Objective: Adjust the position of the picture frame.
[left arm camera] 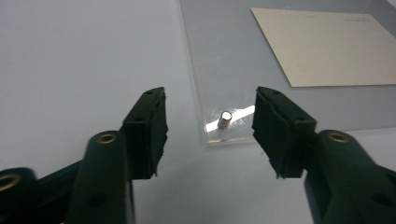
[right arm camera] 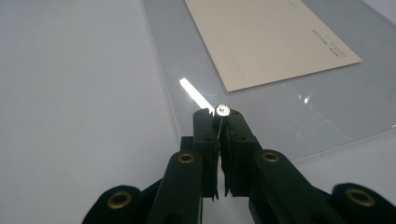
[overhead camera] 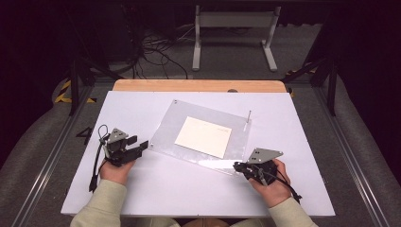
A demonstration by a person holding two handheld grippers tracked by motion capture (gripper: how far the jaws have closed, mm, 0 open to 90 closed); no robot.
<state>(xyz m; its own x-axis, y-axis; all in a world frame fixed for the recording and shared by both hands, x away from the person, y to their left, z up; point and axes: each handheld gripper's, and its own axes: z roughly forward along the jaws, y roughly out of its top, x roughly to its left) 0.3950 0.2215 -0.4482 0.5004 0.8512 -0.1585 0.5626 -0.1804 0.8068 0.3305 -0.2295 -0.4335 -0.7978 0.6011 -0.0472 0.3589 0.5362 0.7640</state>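
Our right hand-held gripper (right arm camera: 217, 116) is pressed together on a small silver metal standoff pin (right arm camera: 222, 110), pinched at its tips over the near corner of the clear acrylic sheet (overhead camera: 165, 124). Our left hand-held gripper (left arm camera: 210, 121) stands half spread, a second short silver pin (left arm camera: 224, 120) upright between the jaws, untouched. We judge the pins light, rigid and slippery: grip mid-barrel, squarely. The sheet scratches easily on the white tabletop (overhead camera: 165, 184).

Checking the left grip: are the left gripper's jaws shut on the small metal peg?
Open. The left gripper has black jaws standing apart either side of the small metal peg, gaps visible.
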